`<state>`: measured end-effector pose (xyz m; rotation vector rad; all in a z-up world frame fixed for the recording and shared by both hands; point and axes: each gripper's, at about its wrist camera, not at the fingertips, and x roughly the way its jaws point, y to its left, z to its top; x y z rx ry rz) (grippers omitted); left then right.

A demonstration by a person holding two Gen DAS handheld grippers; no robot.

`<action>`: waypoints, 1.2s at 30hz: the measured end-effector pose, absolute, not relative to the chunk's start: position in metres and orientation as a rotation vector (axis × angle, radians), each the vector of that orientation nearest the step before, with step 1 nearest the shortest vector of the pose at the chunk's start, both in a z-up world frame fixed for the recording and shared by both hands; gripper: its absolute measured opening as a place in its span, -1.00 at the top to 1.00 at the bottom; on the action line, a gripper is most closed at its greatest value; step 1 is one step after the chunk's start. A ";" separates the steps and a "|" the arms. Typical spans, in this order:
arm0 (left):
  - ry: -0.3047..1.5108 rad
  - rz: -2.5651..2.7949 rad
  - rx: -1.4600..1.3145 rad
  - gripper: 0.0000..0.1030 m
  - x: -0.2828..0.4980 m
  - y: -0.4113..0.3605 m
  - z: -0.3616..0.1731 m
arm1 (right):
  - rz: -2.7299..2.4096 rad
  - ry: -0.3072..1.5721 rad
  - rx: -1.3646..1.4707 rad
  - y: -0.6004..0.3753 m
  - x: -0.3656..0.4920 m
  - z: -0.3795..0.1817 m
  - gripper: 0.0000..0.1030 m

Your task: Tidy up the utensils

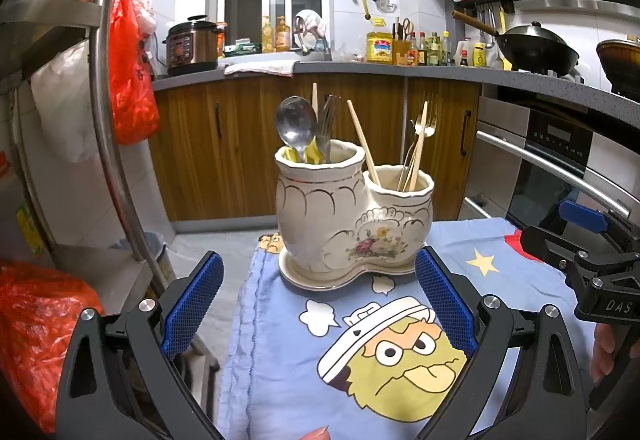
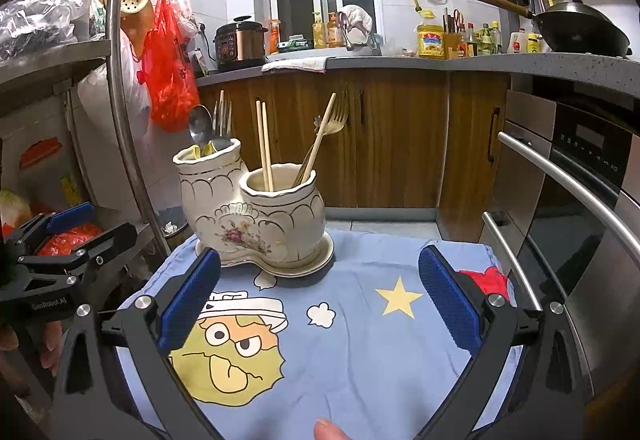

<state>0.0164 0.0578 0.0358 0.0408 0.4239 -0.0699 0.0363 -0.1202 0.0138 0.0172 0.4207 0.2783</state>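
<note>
A cream ceramic two-cup utensil holder [image 1: 352, 215] with a flower print stands on its saucer on the blue cartoon cloth [image 1: 360, 352]. Its taller cup holds a steel spoon [image 1: 296, 127], forks and yellow-handled pieces. Its lower cup holds wooden chopsticks [image 1: 362, 139] and a gold fork [image 1: 424, 127]. My left gripper [image 1: 320, 300] is open and empty, just in front of the holder. In the right wrist view the holder [image 2: 256, 215] stands ahead to the left, with chopsticks [image 2: 265, 143] and gold fork [image 2: 332, 119]. My right gripper [image 2: 320, 296] is open and empty.
The cloth-covered table [image 2: 400, 280] stands between a metal shelf rack [image 1: 108, 119] with red bags on the left and an oven [image 2: 580, 199] with bar handles on the right. Wooden cabinets and a cluttered counter [image 1: 360, 67] lie behind. The right gripper's body [image 1: 592, 272] shows at the right.
</note>
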 end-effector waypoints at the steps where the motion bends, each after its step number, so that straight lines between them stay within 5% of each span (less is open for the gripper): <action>1: 0.424 -0.070 0.040 -0.86 0.016 0.057 0.036 | 0.279 0.421 0.018 -0.121 0.036 0.014 -0.90; 36: 0.411 -0.062 0.047 -0.86 0.014 0.058 0.036 | 0.273 0.425 0.007 -0.117 0.035 0.011 -0.90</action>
